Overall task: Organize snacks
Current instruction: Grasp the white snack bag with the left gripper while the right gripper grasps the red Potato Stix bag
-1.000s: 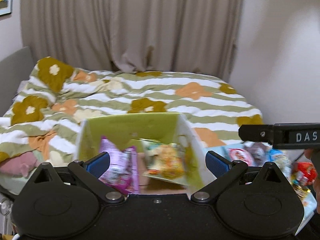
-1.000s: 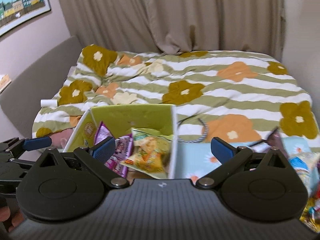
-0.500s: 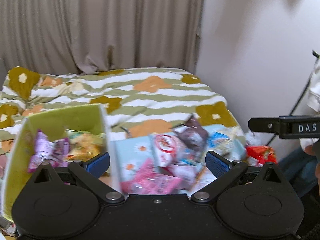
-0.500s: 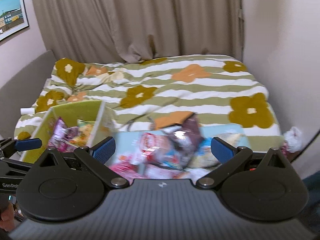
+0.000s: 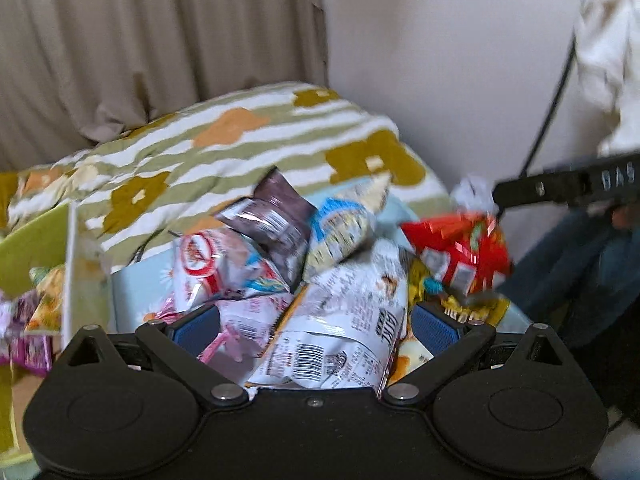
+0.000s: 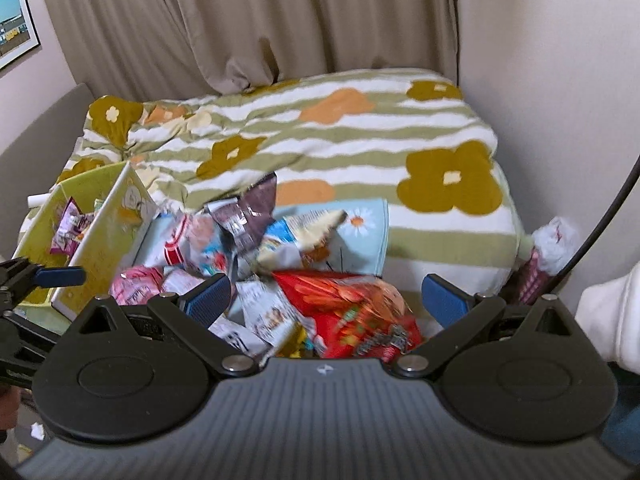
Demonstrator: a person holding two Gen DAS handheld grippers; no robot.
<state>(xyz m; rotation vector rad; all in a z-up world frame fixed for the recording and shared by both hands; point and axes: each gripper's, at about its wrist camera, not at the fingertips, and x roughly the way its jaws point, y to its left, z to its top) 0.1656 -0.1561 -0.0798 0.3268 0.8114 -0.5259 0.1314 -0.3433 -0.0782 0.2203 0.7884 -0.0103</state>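
A pile of snack bags lies on a light blue cloth (image 6: 362, 236) at the bed's near edge. It holds a white bag (image 5: 344, 332), a red bag (image 5: 456, 248) (image 6: 348, 308), a dark brown bag (image 5: 276, 216) (image 6: 252, 212) and pink packs (image 6: 136, 284). My left gripper (image 5: 316, 326) is open, its blue pads either side of the white bag. My right gripper (image 6: 326, 298) is open just above the red bag. A green box (image 6: 100, 236) (image 5: 32, 240) with a few snacks inside stands to the left of the pile.
The bed carries a green-striped flowered blanket (image 6: 320, 140). A curtain (image 6: 240, 20) hangs behind it and a white wall (image 6: 560, 80) closes the right side. A crumpled white bag (image 6: 556, 240) lies by the wall. A black cable (image 6: 616, 196) hangs at right.
Both grippers swung right from the green box and came down close over the snack pile. Both stayed open.
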